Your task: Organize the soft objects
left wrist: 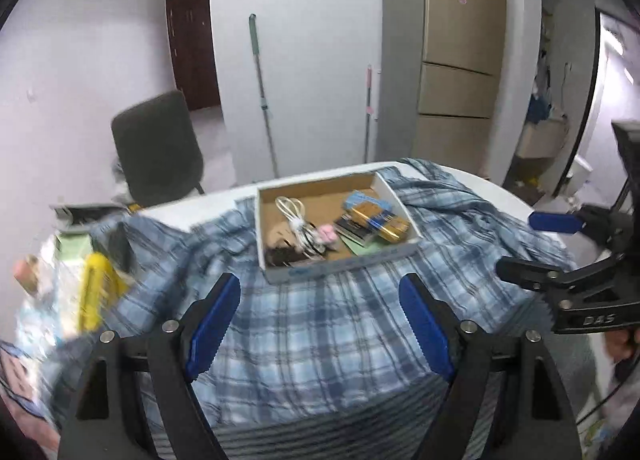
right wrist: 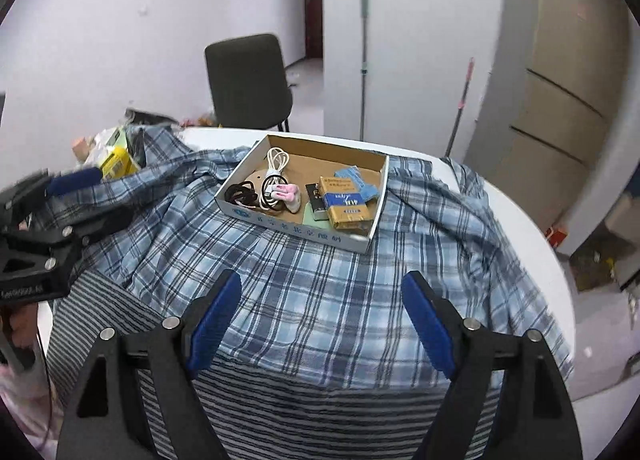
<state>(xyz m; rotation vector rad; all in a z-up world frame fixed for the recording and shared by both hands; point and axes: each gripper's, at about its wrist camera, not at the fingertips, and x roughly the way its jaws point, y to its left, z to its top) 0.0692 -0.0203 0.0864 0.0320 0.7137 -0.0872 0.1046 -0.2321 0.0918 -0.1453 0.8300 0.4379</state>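
White round table w/ blue plaid shirt spread on it, striped cloth at near edge.

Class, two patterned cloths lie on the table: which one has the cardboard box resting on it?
The blue plaid cloth carries the cardboard box; the narrow-striped grey cloth lies below it, at the near table edge.

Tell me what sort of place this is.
Probably a lived-in home, near the kitchen: a tall beige fridge, a green-handled mop leaning on the wall, and a blue plaid shirt spread over a white round table.
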